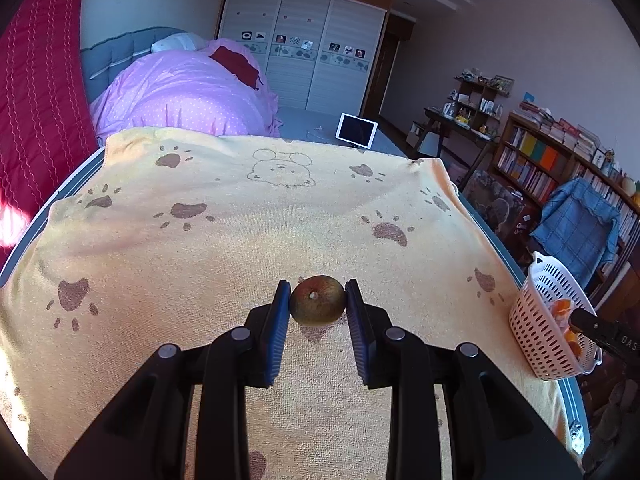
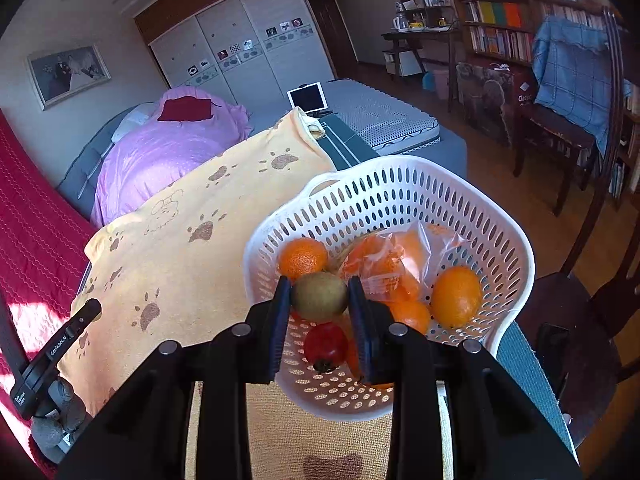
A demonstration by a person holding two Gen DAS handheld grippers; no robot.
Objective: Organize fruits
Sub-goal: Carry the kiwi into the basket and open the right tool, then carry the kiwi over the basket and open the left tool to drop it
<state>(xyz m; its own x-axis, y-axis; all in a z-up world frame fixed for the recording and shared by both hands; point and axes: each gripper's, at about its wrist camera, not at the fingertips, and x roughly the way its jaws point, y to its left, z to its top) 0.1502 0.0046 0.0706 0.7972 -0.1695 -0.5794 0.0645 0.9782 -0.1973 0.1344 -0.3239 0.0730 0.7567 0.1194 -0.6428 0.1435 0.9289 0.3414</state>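
My left gripper (image 1: 318, 300) is shut on a brownish-green round fruit (image 1: 318, 305), held just above the yellow paw-print towel (image 1: 240, 240). My right gripper (image 2: 319, 300) is shut on a green-brown kiwi (image 2: 319, 295) and holds it over the white perforated basket (image 2: 400, 176). In the basket lie oranges (image 2: 456, 295), a bag of orange fruit (image 2: 386, 264) and a red fruit (image 2: 325, 345). The basket also shows at the towel's right edge in the left wrist view (image 1: 538, 320), with the right gripper's body beside it.
The towel covers a table with a grey-blue rim (image 2: 528, 364). Behind it is a bed with a pink quilt (image 1: 188, 92) and a tablet (image 1: 356, 130). A dark chair (image 2: 576, 320) stands right of the basket, bookshelves (image 1: 560, 160) further off.
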